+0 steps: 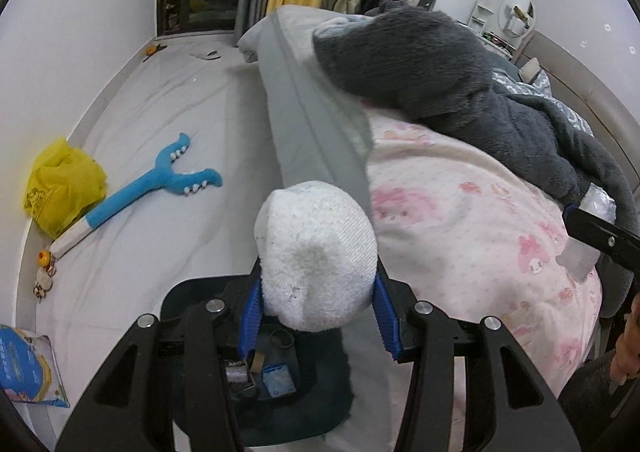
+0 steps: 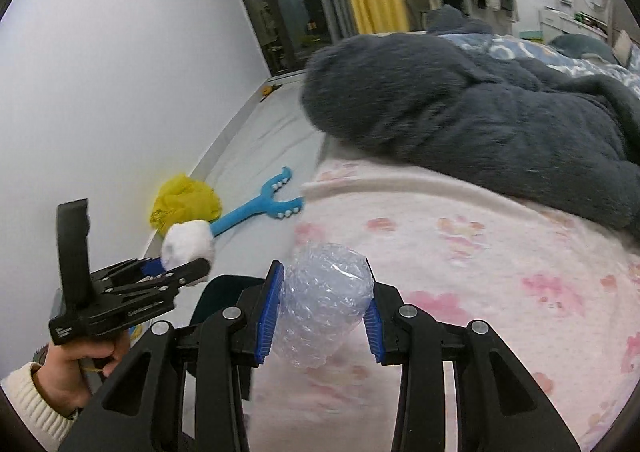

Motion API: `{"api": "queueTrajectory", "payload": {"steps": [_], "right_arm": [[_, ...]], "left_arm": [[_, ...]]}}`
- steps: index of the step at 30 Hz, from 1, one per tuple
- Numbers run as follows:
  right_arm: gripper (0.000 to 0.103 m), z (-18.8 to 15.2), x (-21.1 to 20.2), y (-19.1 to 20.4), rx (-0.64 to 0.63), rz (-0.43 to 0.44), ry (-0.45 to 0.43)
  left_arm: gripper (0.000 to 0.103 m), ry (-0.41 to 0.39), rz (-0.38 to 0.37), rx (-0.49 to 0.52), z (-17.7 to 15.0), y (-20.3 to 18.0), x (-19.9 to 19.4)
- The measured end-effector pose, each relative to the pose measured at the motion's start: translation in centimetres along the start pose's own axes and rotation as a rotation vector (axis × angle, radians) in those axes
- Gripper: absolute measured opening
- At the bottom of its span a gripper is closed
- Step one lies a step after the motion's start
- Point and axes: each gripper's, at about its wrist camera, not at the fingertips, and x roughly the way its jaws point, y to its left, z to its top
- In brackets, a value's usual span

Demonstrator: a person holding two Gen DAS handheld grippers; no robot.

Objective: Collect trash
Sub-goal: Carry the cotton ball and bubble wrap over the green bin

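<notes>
1. left gripper (image 1: 318,308) clamps a white balled-up wad of cloth (image 1: 316,256), blue pads pressed on both its sides; the wad sticks out past the fingertips.
2. directly below the left gripper sits a dark bin (image 1: 280,392) on the floor, a few small items inside, a little blue box among them.
3. right gripper (image 2: 322,312) holds a crumpled lump of clear bubble wrap (image 2: 326,292), squeezed between its blue pads, jaws narrow around it.
4. the bubble wrap hangs over the edge of a pink patterned blanket (image 2: 480,272) on the bed, just right of the bin's rim (image 2: 216,292).
5. in the right wrist view the left gripper (image 2: 180,270) shows at lower left with the white wad (image 2: 186,246) at its tip, gripped by a hand (image 2: 76,368) in a cream knit sleeve.
6. in the left wrist view the right gripper's tip (image 1: 600,236) pokes in at the right edge with bubble wrap (image 1: 596,208) beside it.
7. dark grey fluffy garment (image 1: 440,64) lies on top of the blanket, further back on the bed.
8. on the pale floor by the wall: yellow plastic bag (image 1: 60,184), blue plush toy with forked toothed end (image 1: 160,180) just beside it, blue-and-white packet (image 1: 28,368) nearer the camera.
9. background: yellow curtain, hanging clothes, dark window; details blurred.
</notes>
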Motion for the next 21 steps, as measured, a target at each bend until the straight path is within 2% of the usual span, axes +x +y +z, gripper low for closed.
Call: {"api": "queueTrajectory", "payload": {"steps": [6,11,16,21], "right_arm": [[0.038,0.0,2.5,3.5,-0.056,0.03,0.034],[0.038,0.1,4.2,5.8,-0.077,0.057,0.049],[0.038,0.2,6.0,7.7,-0.09,0.082,0.065],[0.038,0.2,7.5,9.3,-0.108,0.098,0.085]], "left_arm": [[0.052,0.079,0.018,-0.061,-1.2,3.0,1.6],[0.052,0.153,0.044,-0.07,-2.6,4.6,3.3],[0.052,0.262,0.075,-0.07,-4.7,6.2,5.4],[0.054,0.36,0.06,-0.081,-6.4,7.5,7.1]]}}
